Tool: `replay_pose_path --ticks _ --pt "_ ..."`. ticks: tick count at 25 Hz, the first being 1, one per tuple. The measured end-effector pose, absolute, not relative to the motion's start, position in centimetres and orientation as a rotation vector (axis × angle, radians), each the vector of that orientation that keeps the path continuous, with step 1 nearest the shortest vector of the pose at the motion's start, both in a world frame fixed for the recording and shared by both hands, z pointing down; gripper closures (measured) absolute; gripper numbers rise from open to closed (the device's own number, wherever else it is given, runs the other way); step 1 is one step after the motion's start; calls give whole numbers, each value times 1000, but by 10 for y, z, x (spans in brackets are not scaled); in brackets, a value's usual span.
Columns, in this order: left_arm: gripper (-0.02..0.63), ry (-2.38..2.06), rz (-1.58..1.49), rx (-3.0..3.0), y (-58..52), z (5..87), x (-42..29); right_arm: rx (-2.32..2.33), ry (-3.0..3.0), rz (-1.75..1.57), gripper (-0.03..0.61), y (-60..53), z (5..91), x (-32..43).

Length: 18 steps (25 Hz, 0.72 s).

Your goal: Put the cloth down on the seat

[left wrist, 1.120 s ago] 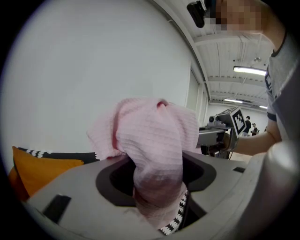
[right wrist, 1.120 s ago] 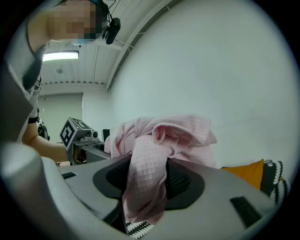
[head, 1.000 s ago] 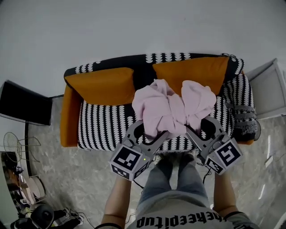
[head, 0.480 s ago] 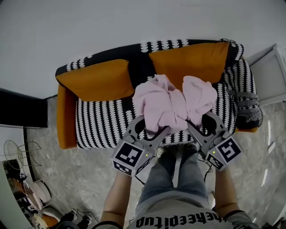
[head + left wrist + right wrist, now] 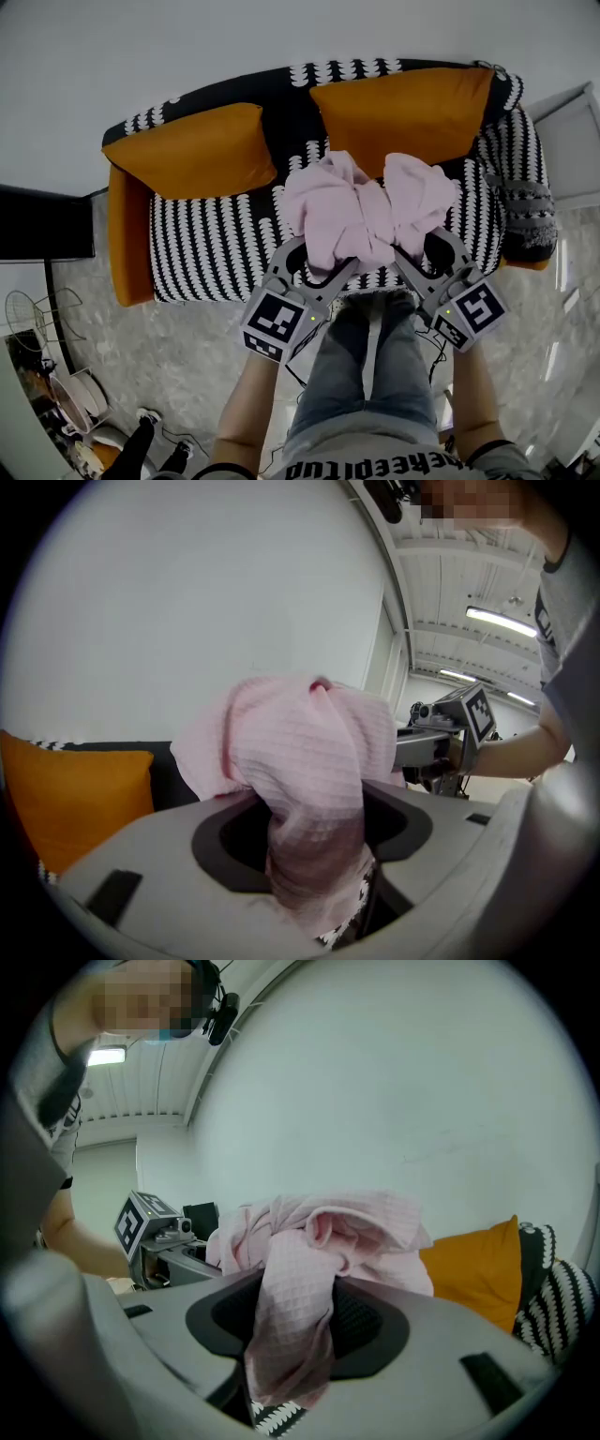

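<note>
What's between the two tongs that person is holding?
A bunched pink cloth, pinched by the left tongs and the right tongs, held above the striped seat; the head view shows it.

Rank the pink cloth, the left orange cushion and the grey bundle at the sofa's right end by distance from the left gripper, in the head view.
1. pink cloth: clamped in the left gripper itself.
2. left orange cushion: up and to its left.
3. grey bundle: far over on the right side.

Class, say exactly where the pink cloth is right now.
In the head view the pink cloth is bunched at centre, clamped by the left gripper and right gripper, over the patterned seat.
</note>
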<state>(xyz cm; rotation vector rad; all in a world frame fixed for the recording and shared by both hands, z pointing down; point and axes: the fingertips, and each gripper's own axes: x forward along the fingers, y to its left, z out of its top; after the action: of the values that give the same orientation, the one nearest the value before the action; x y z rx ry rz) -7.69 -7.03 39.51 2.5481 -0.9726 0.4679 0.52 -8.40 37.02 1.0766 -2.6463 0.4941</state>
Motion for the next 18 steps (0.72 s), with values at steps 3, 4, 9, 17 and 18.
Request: replay_pose_path --ticks 3,4,9,17,18 --pt "325 -968 479 2519 -69 418 -76 1059 -2623 529 368 -84 393 6" --pt "325 -968 480 2512 -68 424 -75 1053 -2617 538 368 -84 400 7" --pt "325 -966 486 2472 -63 458 -77 1027 -2585 572 368 -80 433 5" --pt "325 -966 505 2423 -61 503 -83 988 -2554 616 368 -81 479 -2" --pt "325 -966 509 2419 -61 507 -82 982 -2550 622 368 -81 484 -1"
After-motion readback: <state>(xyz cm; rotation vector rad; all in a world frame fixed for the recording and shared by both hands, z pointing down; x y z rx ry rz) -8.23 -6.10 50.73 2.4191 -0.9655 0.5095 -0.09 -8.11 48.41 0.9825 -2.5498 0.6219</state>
